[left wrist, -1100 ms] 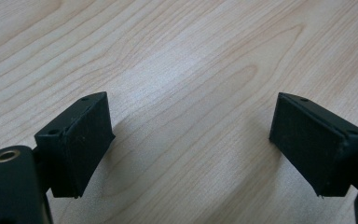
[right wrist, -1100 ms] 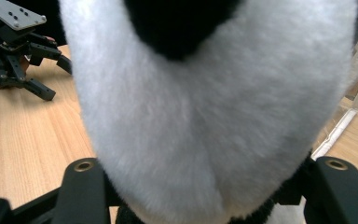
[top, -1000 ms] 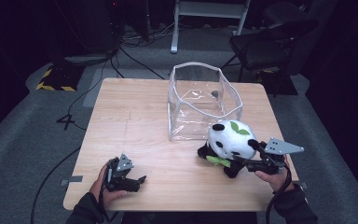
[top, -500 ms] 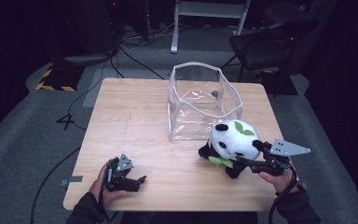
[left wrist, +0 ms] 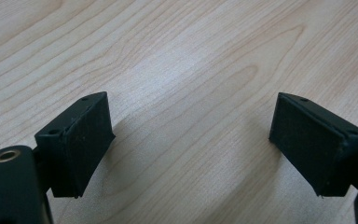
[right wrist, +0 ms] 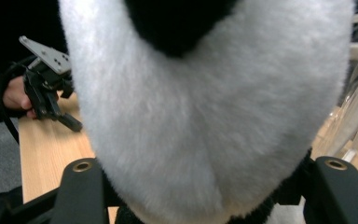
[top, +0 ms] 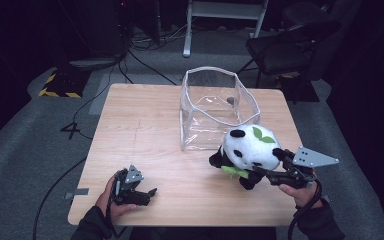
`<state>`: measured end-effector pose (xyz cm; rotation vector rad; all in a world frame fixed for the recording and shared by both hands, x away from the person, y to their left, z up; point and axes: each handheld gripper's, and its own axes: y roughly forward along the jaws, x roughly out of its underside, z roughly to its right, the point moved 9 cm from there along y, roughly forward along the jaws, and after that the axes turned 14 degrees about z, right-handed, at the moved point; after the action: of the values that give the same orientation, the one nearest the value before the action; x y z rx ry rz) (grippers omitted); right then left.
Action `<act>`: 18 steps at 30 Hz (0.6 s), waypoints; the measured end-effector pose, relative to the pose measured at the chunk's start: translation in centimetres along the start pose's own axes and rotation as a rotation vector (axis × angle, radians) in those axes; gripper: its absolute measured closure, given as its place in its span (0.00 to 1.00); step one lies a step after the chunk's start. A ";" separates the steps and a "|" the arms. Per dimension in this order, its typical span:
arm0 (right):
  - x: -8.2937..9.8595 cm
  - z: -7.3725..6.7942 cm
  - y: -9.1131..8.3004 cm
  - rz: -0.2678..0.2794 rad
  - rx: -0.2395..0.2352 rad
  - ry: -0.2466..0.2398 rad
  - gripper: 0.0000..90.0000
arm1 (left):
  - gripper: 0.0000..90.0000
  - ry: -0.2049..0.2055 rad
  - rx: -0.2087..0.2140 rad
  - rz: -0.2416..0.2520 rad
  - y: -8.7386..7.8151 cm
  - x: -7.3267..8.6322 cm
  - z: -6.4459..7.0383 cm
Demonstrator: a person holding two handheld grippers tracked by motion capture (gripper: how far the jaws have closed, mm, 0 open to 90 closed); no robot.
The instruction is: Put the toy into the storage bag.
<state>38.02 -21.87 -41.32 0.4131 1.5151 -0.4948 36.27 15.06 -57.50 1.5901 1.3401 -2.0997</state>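
Holding black-and-white plush panda in my right gripper, jaws pinching its soft body low so head stays clear. Panda just beside clear plastic bin, near table's right front. My left gripper parked on wooden table, jaws spread, out of way.

Panda toy right-front on table, clear bin just behind it
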 end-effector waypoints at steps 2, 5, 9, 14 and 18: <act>-0.6 0.0 -0.1 0.011 -0.002 0.001 0.44 | 0.15 -0.001 0.000 0.000 0.0 0.0 0.0; -1.4 0.0 -0.2 0.014 0.000 -0.014 0.43 | 0.15 -0.001 -0.001 0.001 0.0 0.0 0.0; -3.0 -0.2 -0.1 0.029 -0.005 -0.027 0.43 | 0.15 -0.001 -0.001 0.000 0.0 0.0 0.0; -4.4 -0.7 0.0 0.045 -0.011 -0.038 0.43 | 0.15 -0.001 -0.001 0.001 0.0 0.0 0.0; -5.4 -0.8 0.1 0.052 -0.012 -0.057 0.43 | 0.15 -0.001 -0.002 0.001 0.0 0.0 0.0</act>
<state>37.44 -21.08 -35.95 0.4250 1.4476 -0.4528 36.27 15.05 -57.50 1.5883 1.3405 -2.0982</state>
